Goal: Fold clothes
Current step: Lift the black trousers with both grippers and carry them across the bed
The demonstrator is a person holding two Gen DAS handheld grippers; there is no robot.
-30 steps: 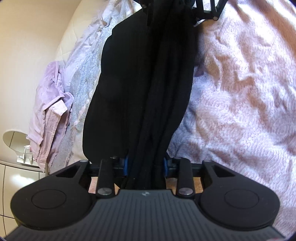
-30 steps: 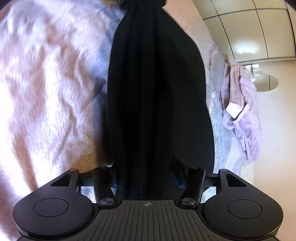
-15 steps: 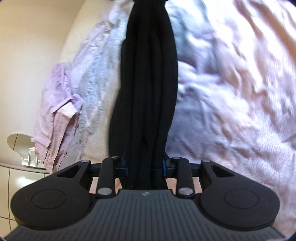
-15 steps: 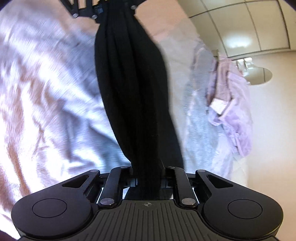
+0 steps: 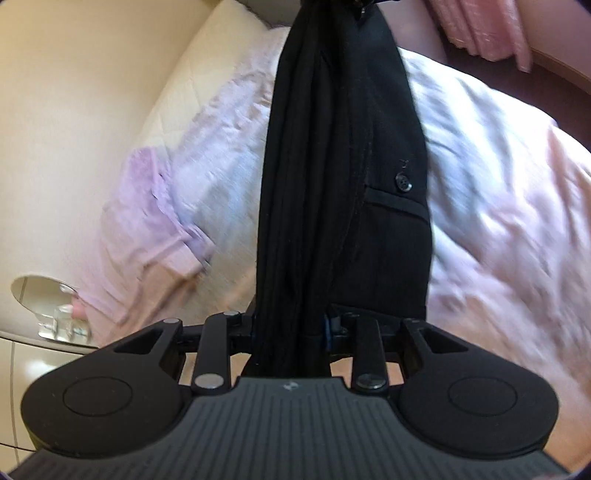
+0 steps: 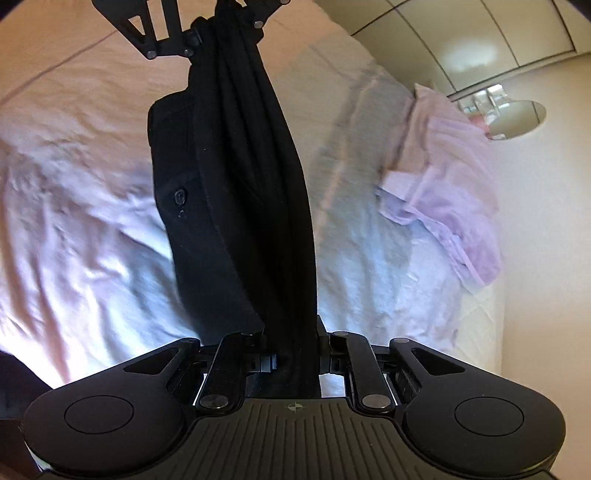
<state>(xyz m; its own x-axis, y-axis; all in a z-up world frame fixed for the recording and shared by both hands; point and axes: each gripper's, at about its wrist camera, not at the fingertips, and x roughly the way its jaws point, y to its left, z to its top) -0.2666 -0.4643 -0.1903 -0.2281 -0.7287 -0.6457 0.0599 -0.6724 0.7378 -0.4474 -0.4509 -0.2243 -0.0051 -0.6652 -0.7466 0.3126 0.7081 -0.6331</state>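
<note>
Black trousers (image 5: 343, 177) with a button and a back pocket hang stretched between my two grippers above the bed. My left gripper (image 5: 291, 332) is shut on one end of them. My right gripper (image 6: 293, 360) is shut on the other end. The trousers (image 6: 240, 192) are bunched into a thick rope along one side with a flat panel hanging beside it. The left gripper also shows at the top of the right wrist view (image 6: 218, 33), clamped on the cloth.
A pale pink wrinkled bedspread (image 5: 498, 206) lies below. A lilac shirt (image 5: 147, 221) lies crumpled near the bed's edge, also in the right wrist view (image 6: 450, 184). A round mirror (image 5: 40, 295) stands on a cream cabinet by the wall.
Both grippers have lifted and swung the trousers. The cloth has turned so the button and back pocket now show. The grips have not changed.
</note>
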